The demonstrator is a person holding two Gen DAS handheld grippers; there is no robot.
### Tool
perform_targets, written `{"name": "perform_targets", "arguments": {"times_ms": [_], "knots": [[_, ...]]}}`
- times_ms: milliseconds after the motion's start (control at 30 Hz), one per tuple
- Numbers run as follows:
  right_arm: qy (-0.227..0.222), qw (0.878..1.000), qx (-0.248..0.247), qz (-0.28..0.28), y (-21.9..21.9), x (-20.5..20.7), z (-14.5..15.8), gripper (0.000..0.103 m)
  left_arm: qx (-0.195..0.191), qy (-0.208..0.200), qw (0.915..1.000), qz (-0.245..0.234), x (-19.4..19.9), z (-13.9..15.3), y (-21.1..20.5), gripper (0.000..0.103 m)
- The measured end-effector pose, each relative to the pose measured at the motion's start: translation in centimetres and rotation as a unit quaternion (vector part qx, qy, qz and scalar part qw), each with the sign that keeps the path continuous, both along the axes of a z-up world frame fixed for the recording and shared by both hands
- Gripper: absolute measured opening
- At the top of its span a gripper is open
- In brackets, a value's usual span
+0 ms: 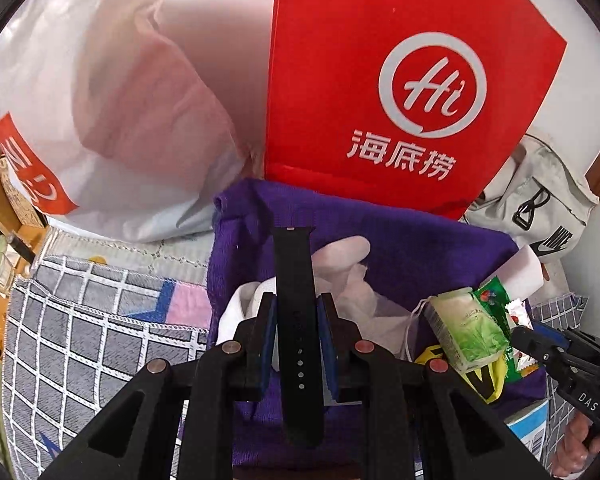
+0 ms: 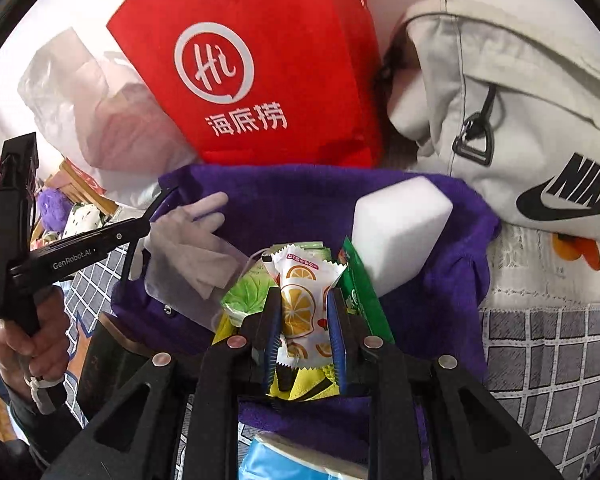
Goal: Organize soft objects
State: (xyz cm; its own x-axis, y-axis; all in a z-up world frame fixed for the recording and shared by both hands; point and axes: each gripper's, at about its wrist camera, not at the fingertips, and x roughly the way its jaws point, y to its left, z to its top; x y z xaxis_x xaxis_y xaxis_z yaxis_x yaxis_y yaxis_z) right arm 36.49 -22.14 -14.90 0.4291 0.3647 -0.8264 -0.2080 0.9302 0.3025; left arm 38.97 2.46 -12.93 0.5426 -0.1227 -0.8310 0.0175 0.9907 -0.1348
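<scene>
My left gripper [image 1: 296, 300] is shut on a black watch strap [image 1: 296, 268] that stands upright between its blue pads. It hangs over a purple cloth [image 1: 420, 248], on which lie a white glove [image 1: 344, 252] and a green tissue pack [image 1: 472, 328]. Over the same purple cloth [image 2: 440, 300], my right gripper [image 2: 304, 300] is shut on a white candy packet [image 2: 300, 280] with orange-slice print. A white foam block [image 2: 400, 220], a green packet [image 2: 360, 284] and the glove in a clear bag [image 2: 196, 236] lie around it. The left gripper [image 2: 140, 224] shows at the left, held by a hand [image 2: 28, 340].
A red paper bag [image 1: 380, 80] stands behind the cloth, with a white plastic bag [image 1: 100, 100] to its left and a white Nike bag [image 2: 520, 120] to its right. A grey checked blanket [image 1: 80, 320] covers the surface. A blue pack [image 2: 284, 460] lies at the near edge.
</scene>
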Motion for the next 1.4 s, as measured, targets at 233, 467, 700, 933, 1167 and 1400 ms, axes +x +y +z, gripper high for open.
{"name": "perform_targets", "arguments": {"times_ms": [233, 467, 700, 933, 1167, 1400], "knots": [[0.013, 1.000, -0.004, 0.006, 0.6, 0.4, -1.1, 0.024, -0.016, 0.015, 0.9998, -0.003, 0.6, -1.0, 0.3, 0.021], [0.023, 1.000, -0.008, 0.002, 0.2, 0.6, -1.4, 0.035, -0.018, 0.017, 0.9996, -0.014, 0.6, -1.0, -0.1, 0.021], [0.045, 0.999, 0.015, -0.002, -0.3, 0.6, -1.5, 0.056, -0.008, 0.023, 0.9996, -0.018, 0.6, -0.7, -0.4, 0.033], [0.046, 0.999, 0.005, 0.004, 0.3, -0.2, -0.9, 0.067, 0.001, 0.004, 0.9999, -0.010, -0.2, 1.0, 0.2, 0.040], [0.014, 1.000, -0.014, -0.011, 0.2, -2.1, 1.3, 0.071, 0.015, -0.021, 0.9996, -0.006, -2.2, 3.3, 0.6, 0.046], [-0.011, 0.999, -0.036, -0.037, -0.4, -5.2, 4.0, 0.071, 0.009, -0.037, 0.9992, -0.015, -5.7, 5.6, 0.2, 0.046]]}}
